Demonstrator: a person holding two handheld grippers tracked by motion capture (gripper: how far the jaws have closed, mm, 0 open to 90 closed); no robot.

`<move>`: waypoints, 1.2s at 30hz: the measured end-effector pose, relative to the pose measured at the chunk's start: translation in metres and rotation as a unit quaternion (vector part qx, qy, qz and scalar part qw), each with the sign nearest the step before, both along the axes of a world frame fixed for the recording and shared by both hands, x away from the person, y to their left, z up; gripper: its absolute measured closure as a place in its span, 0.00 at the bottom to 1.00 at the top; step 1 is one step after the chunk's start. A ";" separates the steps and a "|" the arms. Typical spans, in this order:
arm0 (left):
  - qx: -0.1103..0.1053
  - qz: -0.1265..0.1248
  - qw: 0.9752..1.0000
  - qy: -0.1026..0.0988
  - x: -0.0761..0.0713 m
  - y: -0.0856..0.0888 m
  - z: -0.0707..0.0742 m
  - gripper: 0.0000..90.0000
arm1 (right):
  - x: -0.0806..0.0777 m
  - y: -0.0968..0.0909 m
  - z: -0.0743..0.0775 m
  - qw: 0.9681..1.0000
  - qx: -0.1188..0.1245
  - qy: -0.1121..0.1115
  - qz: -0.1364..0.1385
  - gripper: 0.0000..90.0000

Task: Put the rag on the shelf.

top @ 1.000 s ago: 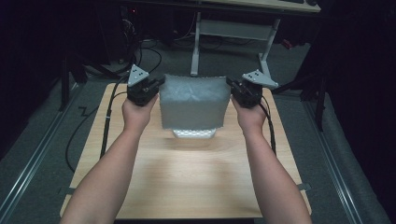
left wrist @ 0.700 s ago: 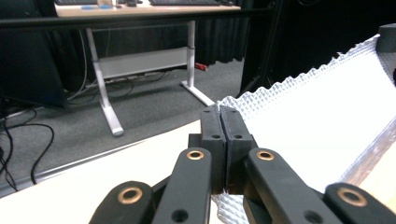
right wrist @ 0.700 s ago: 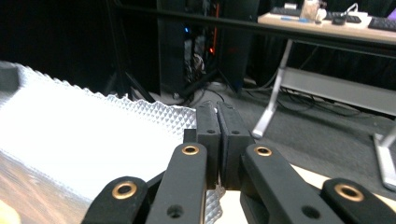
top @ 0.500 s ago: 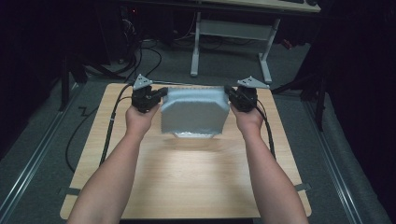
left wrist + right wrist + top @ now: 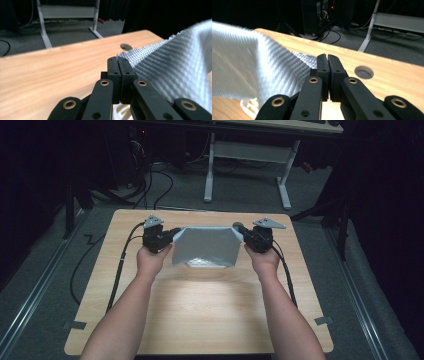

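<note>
Both hands are on the job here, each with a hand-held gripper. The left hand-held gripper (image 5: 172, 234) has its jaws pressed together on one top corner of the grey cloth (image 5: 206, 247), and the right hand-held gripper (image 5: 240, 231) is pinching the opposite top corner the same way. Seen along the jaws in both gripper views, the pads are tight together with the waffle-weave fabric's zigzag edge caught between them.

The cloth hangs stretched between the two grippers over the far half of the wooden tabletop (image 5: 210, 315). Its top edge is taut and its lower part is bunching where it meets the wood. Beneath that bottom edge a paler fold of the same fabric peeks out, so the lower end looks to be already resting on the surface.

By my read, the pick-up and spread are done: both corners secured, fabric opened to full width. What looks left is laying the rest down flat or folding it over, then releasing both corners. Nothing else sits on the tabletop near the work.
</note>
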State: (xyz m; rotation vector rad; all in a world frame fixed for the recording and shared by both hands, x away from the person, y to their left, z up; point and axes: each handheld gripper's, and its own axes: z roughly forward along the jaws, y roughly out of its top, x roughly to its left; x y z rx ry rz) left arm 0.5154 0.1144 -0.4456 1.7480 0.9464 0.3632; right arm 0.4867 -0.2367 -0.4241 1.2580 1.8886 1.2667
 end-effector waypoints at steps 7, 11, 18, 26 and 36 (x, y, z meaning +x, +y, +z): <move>0.001 -0.005 1.000 0.022 -0.004 -0.002 -0.022 1.00 | -0.001 -0.002 -0.016 1.000 0.008 0.018 -0.002 0.99; -0.005 -0.006 0.999 0.034 -0.007 -0.002 -0.034 0.99 | -0.003 -0.003 -0.029 0.999 0.005 0.031 -0.002 0.99; -0.009 -0.007 0.999 0.039 -0.010 -0.002 -0.044 0.99 | -0.006 -0.005 -0.044 0.999 0.014 0.046 -0.005 0.99; -0.003 0.009 0.999 0.032 -0.012 0.001 -0.044 0.84 | -0.007 -0.005 -0.050 0.999 0.024 0.046 -0.014 0.89; -0.002 0.047 0.999 0.009 -0.016 0.022 -0.029 0.67 | -0.011 -0.019 -0.040 0.999 0.017 0.037 -0.031 0.72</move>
